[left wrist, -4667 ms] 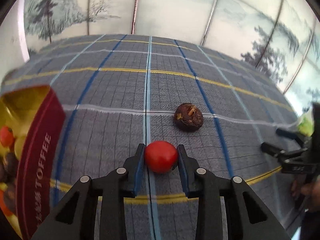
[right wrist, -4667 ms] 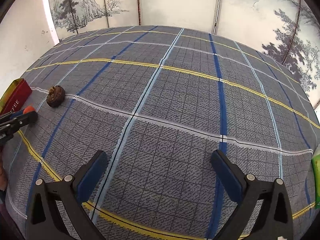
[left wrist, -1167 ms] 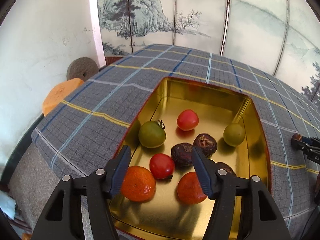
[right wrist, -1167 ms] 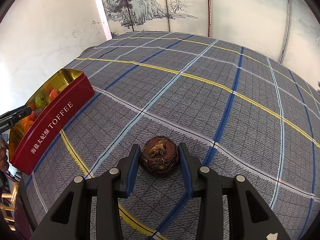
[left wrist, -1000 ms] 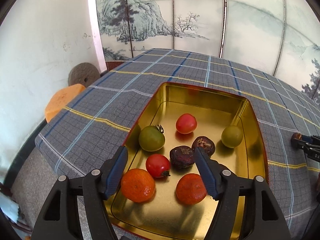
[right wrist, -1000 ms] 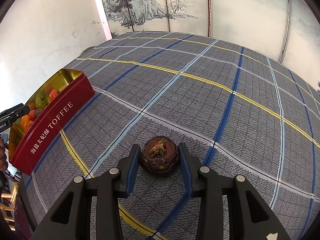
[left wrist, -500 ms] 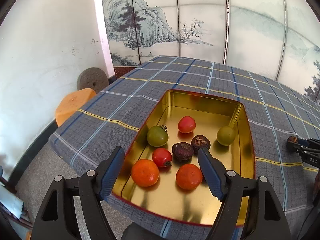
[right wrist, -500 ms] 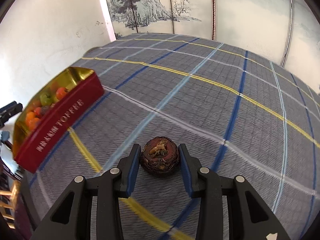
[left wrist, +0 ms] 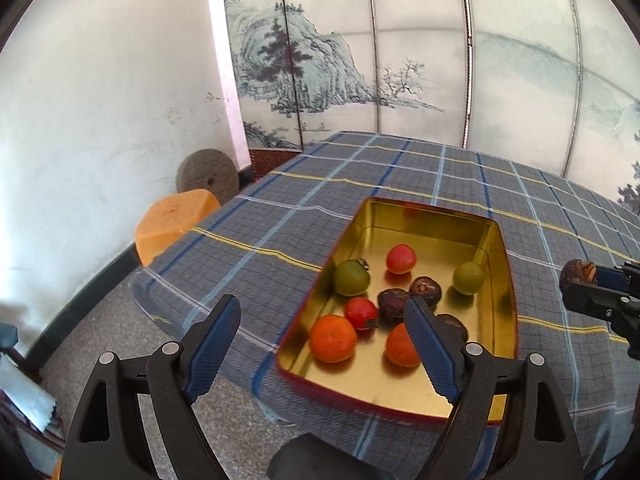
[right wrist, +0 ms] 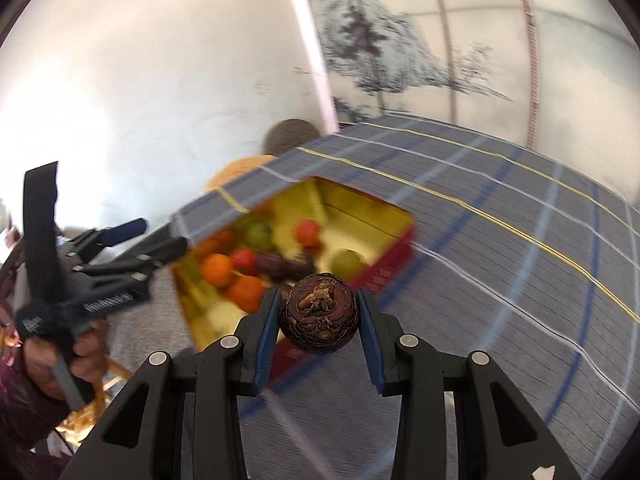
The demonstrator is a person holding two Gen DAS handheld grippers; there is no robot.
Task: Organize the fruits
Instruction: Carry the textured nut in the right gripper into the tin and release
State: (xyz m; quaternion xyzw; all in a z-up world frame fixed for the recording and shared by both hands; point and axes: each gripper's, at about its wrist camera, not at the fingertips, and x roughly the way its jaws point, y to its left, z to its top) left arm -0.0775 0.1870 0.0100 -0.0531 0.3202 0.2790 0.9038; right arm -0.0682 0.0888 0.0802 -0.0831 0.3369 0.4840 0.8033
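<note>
A gold-lined red toffee tin [left wrist: 506, 264] sits at the near corner of the plaid table and holds several fruits: two oranges, red and green tomatoes, dark wrinkled fruits. My left gripper [left wrist: 324, 338] is open and empty, pulled back above the tin's near end. My right gripper [right wrist: 319, 316] is shut on a dark brown wrinkled fruit [right wrist: 319, 313] and holds it in the air just short of the tin [right wrist: 394, 264]. That gripper and the brown fruit [left wrist: 578, 273] also show at the right edge of the left wrist view. The left gripper [right wrist: 156, 240] appears at the left of the right wrist view.
The table has a grey-blue plaid cloth [left wrist: 400, 184]. An orange stool [left wrist: 172, 224] and a round millstone [left wrist: 206, 176] stand on the floor beyond the table's left corner. A painted folding screen [left wrist: 400, 60] stands behind the table.
My right gripper lifted the brown fruit off the cloth and swung it left to the tin. My left gripper drew back and up from the tin, still open.
</note>
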